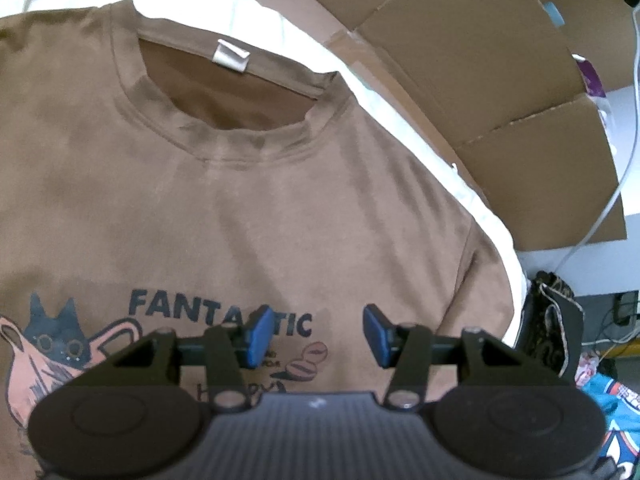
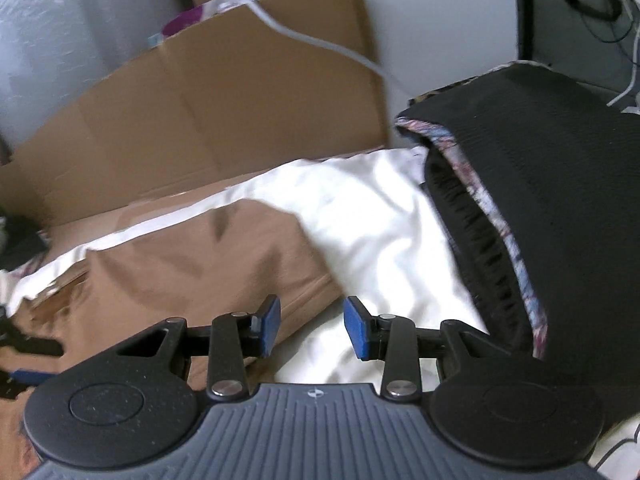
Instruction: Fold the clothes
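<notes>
- Looks like a home room, cluttered, doubling as storage.
- White bedsheet spread as work surface, right under the claw.
- Flattened cardboard boxes leaning on the wall beyond the claw.
- White cable trailing across that wall.
- Dark fabric bag right of the claw; colourful clothes heaped at floor level, lower right.

We hold left gripper pitched steeply down, jaws parted, nothing between the pads. Right gripper angled down, jaws apart, gap empty.
</notes>
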The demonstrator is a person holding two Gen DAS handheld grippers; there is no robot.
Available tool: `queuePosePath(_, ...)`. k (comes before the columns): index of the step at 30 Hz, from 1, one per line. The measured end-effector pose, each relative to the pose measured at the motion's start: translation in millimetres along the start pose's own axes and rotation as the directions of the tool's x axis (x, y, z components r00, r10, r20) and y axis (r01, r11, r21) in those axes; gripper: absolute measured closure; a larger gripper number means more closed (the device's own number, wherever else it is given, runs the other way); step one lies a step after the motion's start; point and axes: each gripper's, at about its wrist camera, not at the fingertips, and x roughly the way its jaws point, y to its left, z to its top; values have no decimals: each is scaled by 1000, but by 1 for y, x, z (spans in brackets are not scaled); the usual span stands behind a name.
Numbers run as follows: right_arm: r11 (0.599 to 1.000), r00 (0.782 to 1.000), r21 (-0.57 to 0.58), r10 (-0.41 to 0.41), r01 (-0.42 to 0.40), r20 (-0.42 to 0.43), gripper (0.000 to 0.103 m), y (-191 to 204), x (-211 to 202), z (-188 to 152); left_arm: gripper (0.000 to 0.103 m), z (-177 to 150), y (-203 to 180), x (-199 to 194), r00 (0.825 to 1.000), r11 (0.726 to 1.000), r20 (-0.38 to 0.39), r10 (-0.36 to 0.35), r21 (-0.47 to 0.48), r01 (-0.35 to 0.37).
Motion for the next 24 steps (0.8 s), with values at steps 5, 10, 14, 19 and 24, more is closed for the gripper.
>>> queuePosePath(5, 997, 998, 50, -63, 62, 21, 61, -6, 22, 6, 50, -1, -8, 2, 1000, 1000, 9, -16, 25, 16)
queuePosePath(10, 998, 998, 7, -63, 63, 13, 61, -2, 39, 8, 50, -3, -13, 8, 1000, 999, -3, -31, 36, 31)
queuePosePath(14, 997, 997, -18, -71, 71, 0, 61, 3, 50, 7, 50, -4, -17, 13, 999, 998, -9, -32, 51, 33)
queuePosePath(19, 996, 998, -74, -54, 53, -19, 61, 15, 58, 2, 50, -3, -13, 18, 999, 999, -17, -28, 38, 29)
queuePosePath(24, 991, 998, -114, -66, 63, -19, 61, 19, 63, -1, 50, -2, -9, 18, 999, 999, -17, -29, 30, 29)
